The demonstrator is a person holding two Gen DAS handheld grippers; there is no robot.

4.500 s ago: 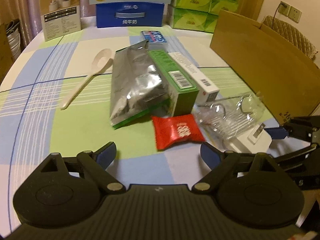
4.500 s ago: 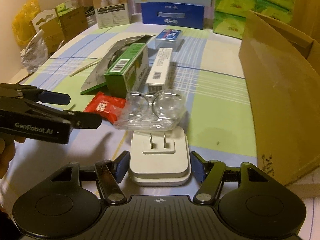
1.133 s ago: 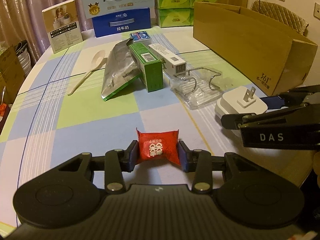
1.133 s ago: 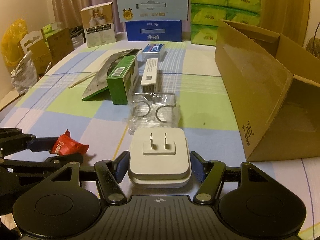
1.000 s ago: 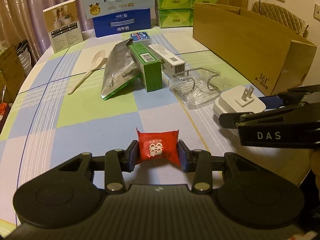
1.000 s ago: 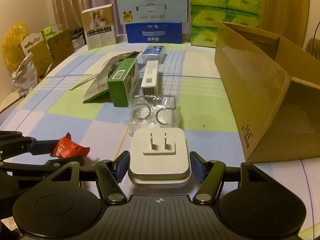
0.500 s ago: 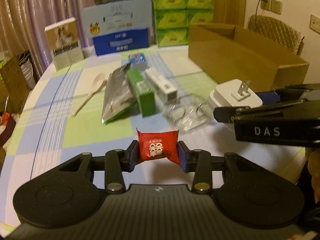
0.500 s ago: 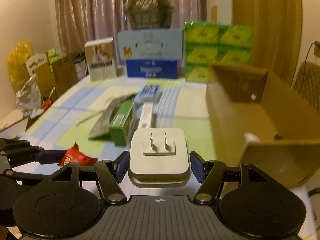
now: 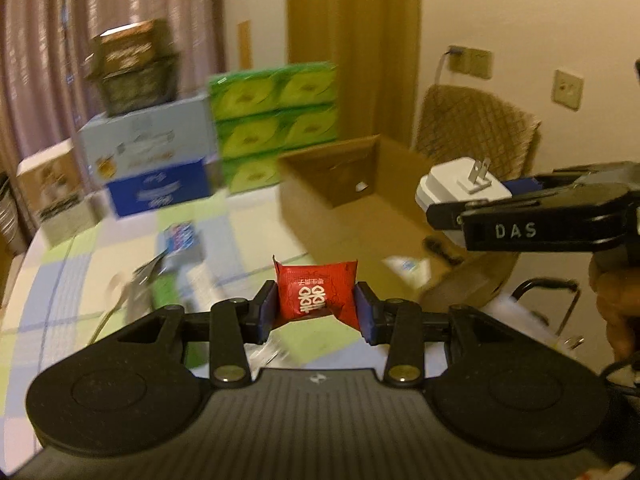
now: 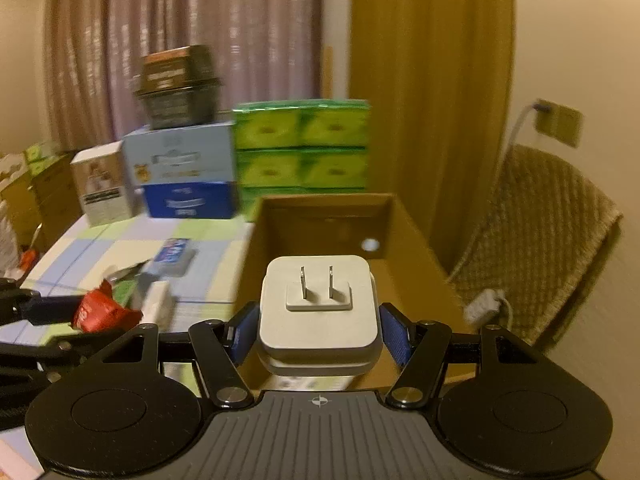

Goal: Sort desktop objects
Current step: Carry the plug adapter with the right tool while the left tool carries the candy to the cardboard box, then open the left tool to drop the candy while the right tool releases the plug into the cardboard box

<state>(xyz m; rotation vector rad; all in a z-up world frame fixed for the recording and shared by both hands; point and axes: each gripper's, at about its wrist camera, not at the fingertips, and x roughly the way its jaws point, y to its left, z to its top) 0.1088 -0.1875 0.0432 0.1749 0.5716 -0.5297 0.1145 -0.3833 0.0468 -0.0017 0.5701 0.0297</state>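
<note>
My left gripper [image 9: 316, 308] is shut on a red candy packet [image 9: 316, 294] and holds it high above the table. My right gripper [image 10: 319, 328] is shut on a white plug adapter [image 10: 319, 312], prongs up, just in front of the open cardboard box [image 10: 324, 220]. The adapter [image 9: 460, 186] and the right gripper show at the right of the left wrist view, level with the box [image 9: 332, 176]. The red packet [image 10: 102, 314] shows at the left of the right wrist view.
On the checked tablecloth [image 9: 52, 280] lie a blue packet [image 10: 172, 256], a white box and blurred items. Stacked green tissue packs [image 10: 300, 148], a blue and white carton [image 10: 184, 172] and a small box [image 10: 102, 188] stand at the back. A wicker chair [image 10: 540, 240] stands right.
Both grippers have risen well above the table and tilted up, each still holding its object. The right gripper with the adapter has come close to the box opening.
</note>
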